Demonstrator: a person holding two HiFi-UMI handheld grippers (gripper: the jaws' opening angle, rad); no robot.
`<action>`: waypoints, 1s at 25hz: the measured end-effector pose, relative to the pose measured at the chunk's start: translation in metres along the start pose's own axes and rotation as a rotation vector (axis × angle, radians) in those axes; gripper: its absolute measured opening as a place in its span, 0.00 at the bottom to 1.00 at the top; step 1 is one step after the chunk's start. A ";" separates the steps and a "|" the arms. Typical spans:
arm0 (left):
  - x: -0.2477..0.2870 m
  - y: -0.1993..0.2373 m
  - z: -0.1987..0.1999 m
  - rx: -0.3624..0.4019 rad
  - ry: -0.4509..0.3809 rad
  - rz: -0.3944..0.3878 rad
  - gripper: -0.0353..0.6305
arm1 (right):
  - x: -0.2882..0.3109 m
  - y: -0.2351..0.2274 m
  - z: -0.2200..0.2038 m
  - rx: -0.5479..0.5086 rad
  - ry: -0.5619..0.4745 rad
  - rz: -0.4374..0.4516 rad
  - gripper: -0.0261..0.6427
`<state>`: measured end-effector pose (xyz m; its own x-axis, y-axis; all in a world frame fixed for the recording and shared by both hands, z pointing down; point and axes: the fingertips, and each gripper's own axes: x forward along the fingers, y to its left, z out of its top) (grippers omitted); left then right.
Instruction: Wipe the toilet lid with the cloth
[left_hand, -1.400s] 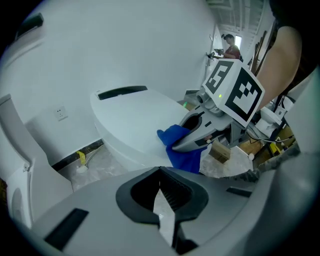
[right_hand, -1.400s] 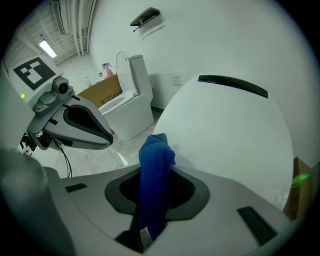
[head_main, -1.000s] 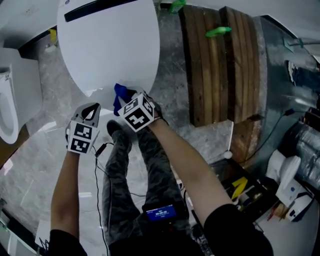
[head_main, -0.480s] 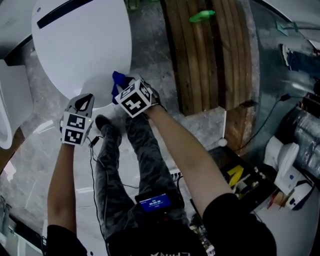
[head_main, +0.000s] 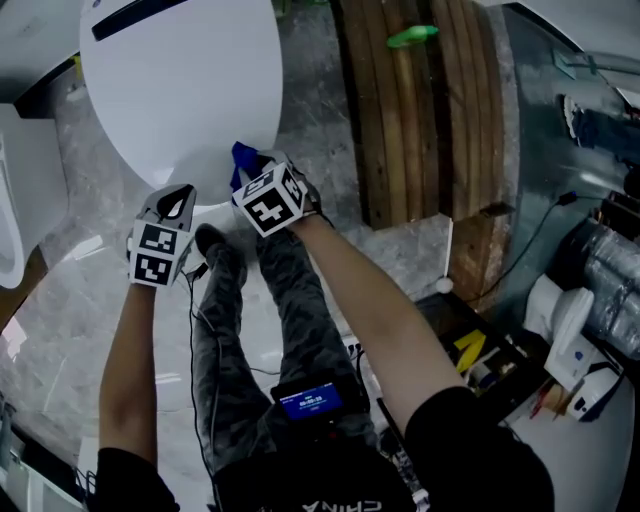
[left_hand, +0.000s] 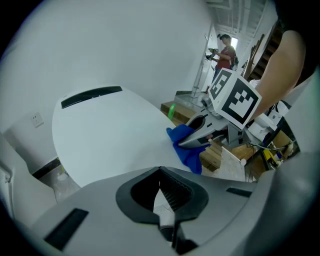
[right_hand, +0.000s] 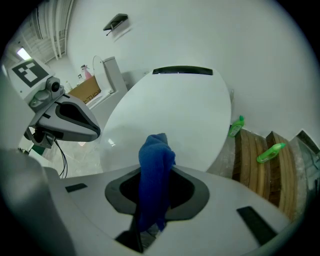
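The white oval toilet lid lies closed, with a black strip at its far end. My right gripper is shut on a blue cloth at the lid's near right rim. In the right gripper view the blue cloth rises from between the jaws over the toilet lid. My left gripper is shut and empty, hovering at the lid's near edge, left of the right one. The left gripper view shows the toilet lid, the blue cloth and the right gripper gripping it.
A wooden slatted platform stands right of the toilet, with a green bottle on it. The person's legs and a phone are below. Cables and equipment crowd the lower right. Another white fixture is at the left.
Both grippers have shifted a little across the lid's near edge. The right one still holds the cloth at the rim, and the left stays shut.
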<state>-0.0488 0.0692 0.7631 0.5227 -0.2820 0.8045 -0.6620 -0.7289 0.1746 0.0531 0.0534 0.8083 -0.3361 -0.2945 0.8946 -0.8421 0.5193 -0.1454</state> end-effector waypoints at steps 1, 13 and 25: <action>-0.005 0.004 -0.004 -0.004 -0.003 0.001 0.07 | 0.002 0.008 0.002 0.001 0.003 0.000 0.18; -0.066 0.044 -0.050 -0.051 -0.026 -0.003 0.07 | 0.025 0.106 0.012 -0.080 0.094 0.027 0.18; -0.162 0.032 0.008 -0.126 -0.109 -0.023 0.07 | -0.095 0.106 0.066 -0.023 0.067 -0.018 0.18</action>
<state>-0.1504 0.0859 0.6337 0.5894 -0.3370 0.7342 -0.7076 -0.6538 0.2679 -0.0321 0.0834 0.6799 -0.2912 -0.2501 0.9234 -0.8376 0.5330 -0.1198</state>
